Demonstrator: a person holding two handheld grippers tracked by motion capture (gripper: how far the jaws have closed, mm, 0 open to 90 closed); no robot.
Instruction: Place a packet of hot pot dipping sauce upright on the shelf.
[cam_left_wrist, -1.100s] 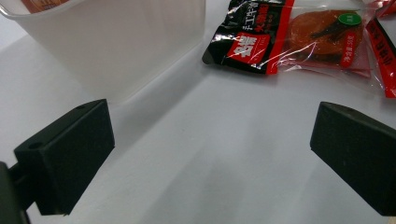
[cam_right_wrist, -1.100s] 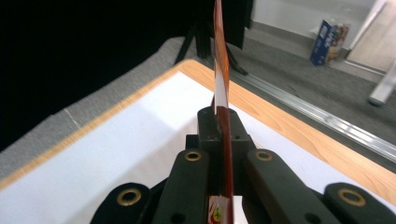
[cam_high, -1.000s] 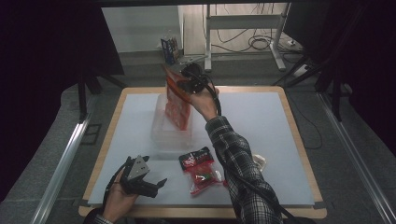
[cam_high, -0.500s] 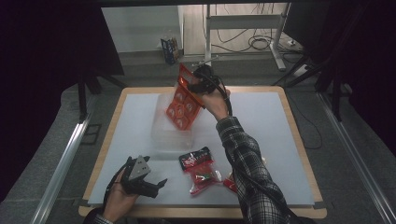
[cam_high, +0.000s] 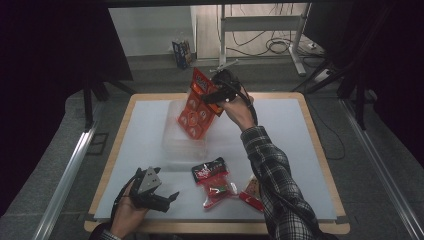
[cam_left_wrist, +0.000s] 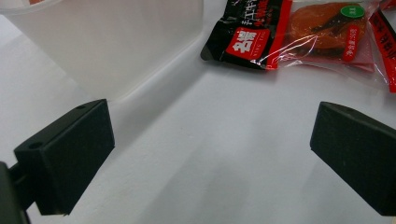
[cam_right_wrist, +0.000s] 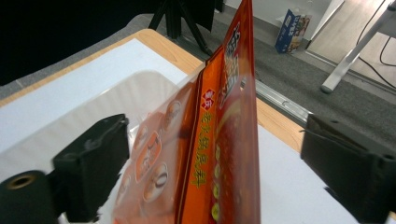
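**A:** Orange bag (cam_high: 199, 105) is up in the air, sitting right between the jaws of the right gripper (cam_high: 212, 96), long axis running steeply down and away from the fingers, its low end over the clear tub (cam_high: 175, 142).

**B:** Is it pinched?

**A:** In the right gripper view the jaws stand wide apart, with the bag (cam_right_wrist: 224, 140) edge-on in the gap and neither pad pressing on it. What holds it up, I can't tell.

**B:** So the tub lies straight below the fingers.

**A:** Just below and a touch beyond. My guess is that the bag goes in there, and it needs to keep its tilt to slide in lengthwise.

**B:** And the other hand?

**A:** The left gripper (cam_high: 169, 196) rests low on the white table (cam_high: 280, 125), jaws wide and nothing in them, well apart from the bag. A black and red packet (cam_high: 210, 172) lies ahead of its fingers, beside the tub's wall (cam_left_wrist: 116, 42).

**B:** Room to work?

**A:** Plenty. There's bare tabletop all round the tub.
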